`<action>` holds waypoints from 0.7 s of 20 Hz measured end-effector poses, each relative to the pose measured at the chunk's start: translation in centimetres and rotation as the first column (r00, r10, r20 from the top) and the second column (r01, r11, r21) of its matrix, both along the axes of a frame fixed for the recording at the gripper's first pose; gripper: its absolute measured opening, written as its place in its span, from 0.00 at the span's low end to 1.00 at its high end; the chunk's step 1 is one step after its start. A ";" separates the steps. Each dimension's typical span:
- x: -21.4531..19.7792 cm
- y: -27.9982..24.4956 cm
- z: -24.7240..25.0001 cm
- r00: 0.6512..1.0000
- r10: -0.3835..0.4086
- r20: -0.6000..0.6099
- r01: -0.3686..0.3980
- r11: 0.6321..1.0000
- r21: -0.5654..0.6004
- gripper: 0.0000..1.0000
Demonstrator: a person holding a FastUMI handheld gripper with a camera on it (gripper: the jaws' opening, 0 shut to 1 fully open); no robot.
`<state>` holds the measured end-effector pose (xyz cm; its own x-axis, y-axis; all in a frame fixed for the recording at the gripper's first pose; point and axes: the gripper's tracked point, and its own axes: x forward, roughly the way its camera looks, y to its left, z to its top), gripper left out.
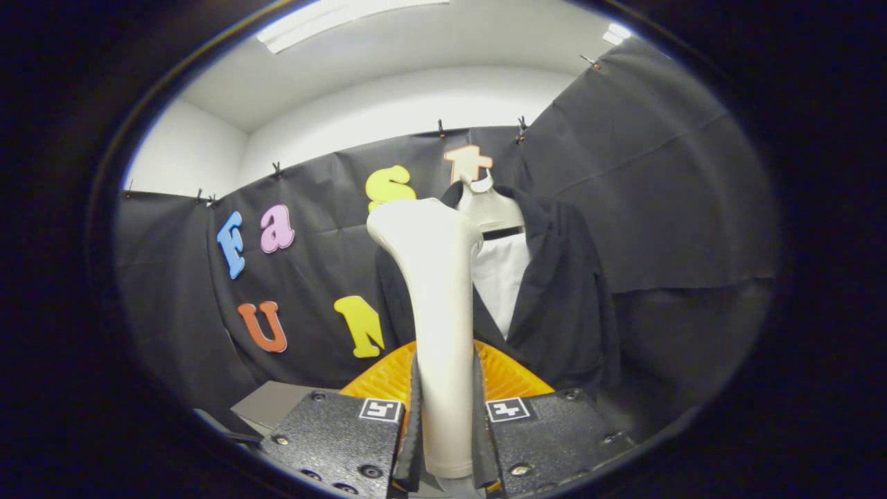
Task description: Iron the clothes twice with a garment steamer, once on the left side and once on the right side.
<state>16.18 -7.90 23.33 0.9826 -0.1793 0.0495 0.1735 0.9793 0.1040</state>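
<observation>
Gripper [447, 443] fingers are clamped on the handle of the garment steamer [436, 305], one finger pressing each side of its lower shaft. The steamer stands upright between the fingers, its head rising just ahead of them and overlapping the left half of the jacket [561, 291] in this view. Whether the head touches the fabric cannot be determined.

The jacket, dark with a white shirt panel [500, 277] at its opening, hangs on a pale hanger [488, 208] against the far booth wall, right of the steamer head. An orange ribbed object [509, 374] lies just beyond the fingers.

Hazards, as a judgement:
- The handle is smooth and tapered; side load during a stroke may rotate or slide it in the grip.
- Excess pressure may swing the jacket on the hanger, causing an incomplete pass.
- Neither side appears covered yet; drifting centrally would miss one side.
</observation>
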 end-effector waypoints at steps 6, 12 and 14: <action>2.1 -1.7 1.3 0.995 -0.077 0.069 0.084 0.991 -0.104 0.31; 6.2 -1.3 2.2 0.989 -0.097 0.110 0.113 0.982 -0.149 0.31; 7.9 -1.3 1.8 0.987 -0.115 0.111 0.133 0.976 -0.171 0.31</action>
<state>24.04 -9.24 25.15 0.9415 -0.2792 0.1886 0.2926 0.9551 -0.0467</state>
